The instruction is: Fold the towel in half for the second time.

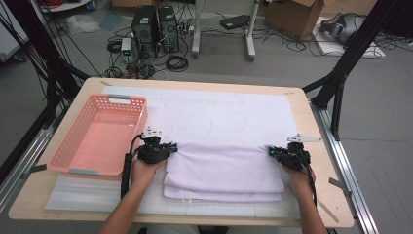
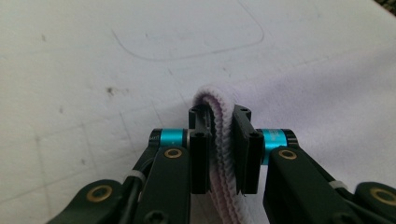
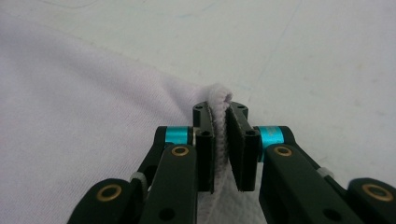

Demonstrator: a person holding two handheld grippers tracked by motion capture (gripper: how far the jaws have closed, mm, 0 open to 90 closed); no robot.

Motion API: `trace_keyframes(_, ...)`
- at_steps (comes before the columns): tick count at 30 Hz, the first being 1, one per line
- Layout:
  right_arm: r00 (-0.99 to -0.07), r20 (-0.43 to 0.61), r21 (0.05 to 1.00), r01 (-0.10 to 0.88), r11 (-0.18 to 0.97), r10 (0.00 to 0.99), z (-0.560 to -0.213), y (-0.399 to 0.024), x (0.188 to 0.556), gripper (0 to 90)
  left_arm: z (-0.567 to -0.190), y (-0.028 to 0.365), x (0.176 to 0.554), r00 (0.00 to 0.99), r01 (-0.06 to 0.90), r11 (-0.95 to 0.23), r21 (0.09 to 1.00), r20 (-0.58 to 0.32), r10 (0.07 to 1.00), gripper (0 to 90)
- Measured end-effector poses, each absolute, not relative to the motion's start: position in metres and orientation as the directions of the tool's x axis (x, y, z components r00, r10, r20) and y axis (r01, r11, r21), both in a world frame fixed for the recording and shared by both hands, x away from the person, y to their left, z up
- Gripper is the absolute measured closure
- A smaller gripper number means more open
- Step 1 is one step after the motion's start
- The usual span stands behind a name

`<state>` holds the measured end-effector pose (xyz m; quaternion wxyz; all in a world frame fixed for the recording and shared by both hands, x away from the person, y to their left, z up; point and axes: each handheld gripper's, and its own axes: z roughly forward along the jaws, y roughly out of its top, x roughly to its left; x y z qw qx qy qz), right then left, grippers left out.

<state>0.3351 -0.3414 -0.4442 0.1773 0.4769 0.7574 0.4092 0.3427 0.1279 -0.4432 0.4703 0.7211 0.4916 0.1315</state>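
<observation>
A folded pale lilac towel (image 1: 224, 170) lies on the near half of the table (image 1: 316, 126), on top of a white mat (image 1: 229, 114) that covers most of the tabletop; its far edge runs straight across, and its layered near edge faces the person. The left hand-held gripper (image 1: 173, 147) sits at the towel's far left corner, the person's left hand (image 1: 146, 168) wrapped round its body; the right hand-held gripper (image 1: 271, 151) sits at the far right corner, held by the right hand (image 1: 298, 176); the two are well apart, one at each end of that far edge.

In the left gripper view the left hand-held gripper (image 2: 223, 140) has its two black jaws pinched narrow on a doubled fold of the towel (image 2: 327, 107), which bulges up in a rounded loop just above the pads; the cloth is pressed between them. In the right gripper view the right hand-held gripper (image 3: 219, 140) is likewise clamped narrow on the towel (image 3: 70, 116), a small ridge of its corner poking out above the pads; the mat (image 3: 303, 46) shows bare beyond.

A pink plastic basket (image 1: 78, 131) with a perforated wall stands on the left part of the table, just beside the left hand-held gripper; past the table's far edge, computer towers (image 1: 156, 29) and coiled cables (image 1: 176, 62) rest on the floor (image 1: 272, 63).
</observation>
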Motion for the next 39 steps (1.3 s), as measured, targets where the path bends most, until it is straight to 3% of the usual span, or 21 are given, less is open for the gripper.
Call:
trace_keyframes(6, -0.450, 0.053, 0.854, 0.483, 0.193, 0.892, -0.432, -0.342, 0.336, 82.2, -0.431, 0.124, 0.355, 0.479, 0.536, -0.049, 0.843, -0.256, 0.840, 79.1)
trace_keyframes(14, -0.400, 0.067, 0.852, 0.500, 0.156, 0.914, -0.428, -0.341, 0.357, 82.1, -0.430, 0.119, 0.382, 0.464, 0.508, -0.021, 0.861, -0.252, 0.849, 78.6)
trace_keyframes(24, -0.386, 0.051, 0.831, 0.527, 0.175, 0.921, -0.428, -0.334, 0.378, 82.0, -0.446, 0.121, 0.393, 0.446, 0.539, -0.018, 0.842, -0.268, 0.854, 77.6)
trace_keyframes(26, -0.381, 0.051, 0.821, 0.542, 0.178, 0.923, -0.431, -0.333, 0.380, 81.2, -0.446, 0.121, 0.393, 0.437, 0.541, -0.015, 0.841, -0.267, 0.859, 71.9)
trace_keyframes(28, -0.374, 0.038, 0.814, 0.549, 0.189, 0.927, -0.431, -0.332, 0.380, 73.0, -0.446, 0.123, 0.392, 0.449, 0.551, -0.006, 0.834, -0.291, 0.845, 59.1)
trace_keyframes(32, -0.378, 0.050, 0.818, 0.546, 0.179, 0.925, -0.427, -0.334, 0.376, 64.3, -0.440, 0.124, 0.385, 0.494, 0.553, -0.067, 0.830, -0.263, 0.829, 47.3)
trace_keyframes(39, -0.410, 0.091, 0.835, 0.528, 0.155, 0.908, -0.418, -0.342, 0.351, 61.1, -0.429, 0.124, 0.364, 0.552, 0.526, -0.090, 0.846, -0.259, 0.793, 45.5)
